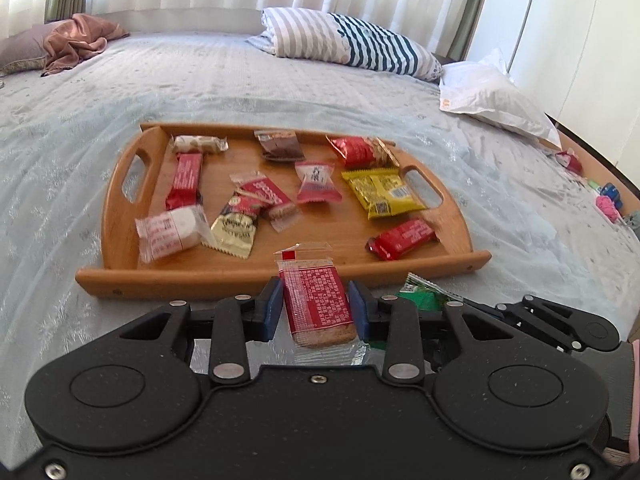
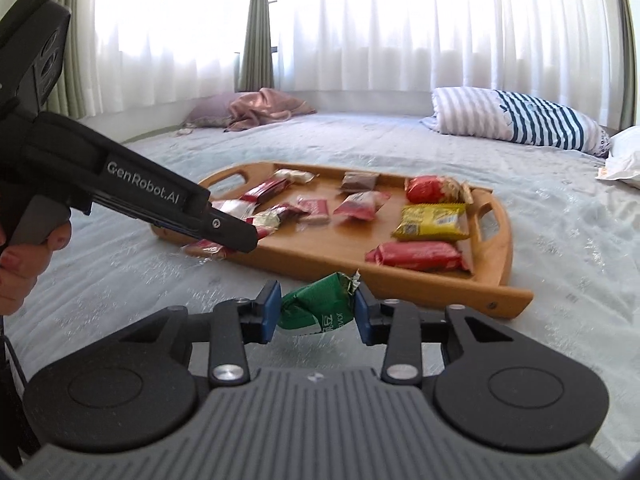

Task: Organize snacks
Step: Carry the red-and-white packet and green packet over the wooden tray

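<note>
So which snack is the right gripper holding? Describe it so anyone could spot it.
Start at the wooden tray on the bed. Just in front of its near rim, the right gripper pinches a crumpled green packet, the only green wrapper among red and yellow ones.

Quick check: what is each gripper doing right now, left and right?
Left gripper: closed on a red-wrapped biscuit, just short of the tray.
Right gripper: closed on a green snack, off the bed.
</note>
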{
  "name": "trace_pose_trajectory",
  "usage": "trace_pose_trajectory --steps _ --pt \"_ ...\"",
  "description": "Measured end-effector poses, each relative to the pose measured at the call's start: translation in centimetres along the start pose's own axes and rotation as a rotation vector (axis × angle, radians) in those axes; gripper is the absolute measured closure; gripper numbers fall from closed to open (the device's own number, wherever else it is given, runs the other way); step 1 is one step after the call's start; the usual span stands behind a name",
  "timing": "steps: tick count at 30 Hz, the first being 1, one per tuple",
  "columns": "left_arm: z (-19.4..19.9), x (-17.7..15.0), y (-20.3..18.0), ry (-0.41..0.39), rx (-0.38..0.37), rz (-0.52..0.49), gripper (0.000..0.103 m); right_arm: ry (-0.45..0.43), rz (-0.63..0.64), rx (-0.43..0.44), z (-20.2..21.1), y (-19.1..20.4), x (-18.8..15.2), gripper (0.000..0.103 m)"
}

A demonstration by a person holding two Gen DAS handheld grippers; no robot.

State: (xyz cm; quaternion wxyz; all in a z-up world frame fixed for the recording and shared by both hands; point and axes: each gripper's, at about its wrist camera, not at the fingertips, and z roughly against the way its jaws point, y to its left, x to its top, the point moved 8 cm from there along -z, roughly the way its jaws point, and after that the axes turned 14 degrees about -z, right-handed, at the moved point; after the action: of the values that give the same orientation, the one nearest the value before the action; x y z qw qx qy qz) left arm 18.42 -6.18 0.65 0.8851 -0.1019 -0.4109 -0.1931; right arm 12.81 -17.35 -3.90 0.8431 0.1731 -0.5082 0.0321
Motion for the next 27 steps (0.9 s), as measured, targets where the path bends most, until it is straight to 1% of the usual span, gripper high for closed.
trace_pose_trajectory --steps 8,11,15,18,27 --pt "-1.0 1.2 1.0 -0.008 0.019 0.001 0.069 -0.026 0.012 -0.011 -0.4 -0.2 1.5 0.061" --pt "-1.8 1.8 1.3 -0.007 0.021 0.002 0.069 -0.037 0.006 0.004 -0.9 -0.5 2.7 0.061" --pt "-3.0 2.7 2.0 -0.008 0.033 0.002 0.069 -0.039 -0.004 0.029 -2.3 -1.1 4.3 0.061" --pt "-4.2 3.1 2.7 0.002 0.045 0.011 0.069 -0.037 -0.021 0.030 -3.7 -1.7 5.2 0.061" --pt "-6.3 2.9 3.9 0.026 0.071 0.016 0.069 -0.029 -0.051 0.004 -6.4 -3.1 5.5 0.061"
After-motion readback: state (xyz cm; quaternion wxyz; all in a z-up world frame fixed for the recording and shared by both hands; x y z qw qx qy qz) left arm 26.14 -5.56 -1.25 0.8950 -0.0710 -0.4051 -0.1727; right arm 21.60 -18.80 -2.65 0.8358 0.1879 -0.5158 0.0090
